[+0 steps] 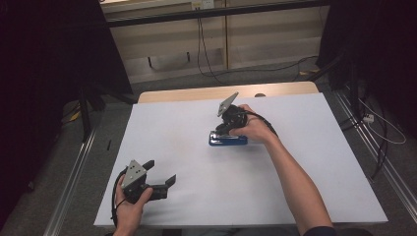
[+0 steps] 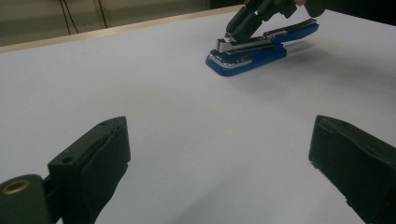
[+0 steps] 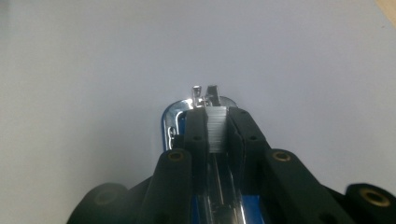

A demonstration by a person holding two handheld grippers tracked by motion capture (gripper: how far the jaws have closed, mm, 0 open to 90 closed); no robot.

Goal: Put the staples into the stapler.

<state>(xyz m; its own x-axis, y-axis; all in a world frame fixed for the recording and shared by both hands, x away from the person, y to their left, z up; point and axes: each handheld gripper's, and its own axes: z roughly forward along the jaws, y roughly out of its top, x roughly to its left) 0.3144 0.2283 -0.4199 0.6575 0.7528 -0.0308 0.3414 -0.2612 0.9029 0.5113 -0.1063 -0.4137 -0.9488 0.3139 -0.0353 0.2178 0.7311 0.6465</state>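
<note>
A blue stapler (image 1: 227, 140) with a chrome front lies near the middle of the white table (image 1: 196, 196), its top arm lifted open (image 2: 294, 30). My right gripper (image 1: 220, 129) points down at the stapler's front end (image 2: 224, 51). It is shut on a short strip of silver staples (image 3: 216, 128), held just above the stapler's open channel and chrome nose (image 3: 175, 119). My left gripper (image 1: 161, 171) rests low at the table's near left with its jaws wide apart and nothing between them (image 2: 219, 135), facing the stapler from a distance.
A wooden strip (image 1: 196, 93) edges the table's far side. Cables (image 1: 206, 54) run over the floor behind it, and dark stands (image 1: 86, 108) flank the table. A metal rail (image 1: 74, 172) lies along the floor at the left.
</note>
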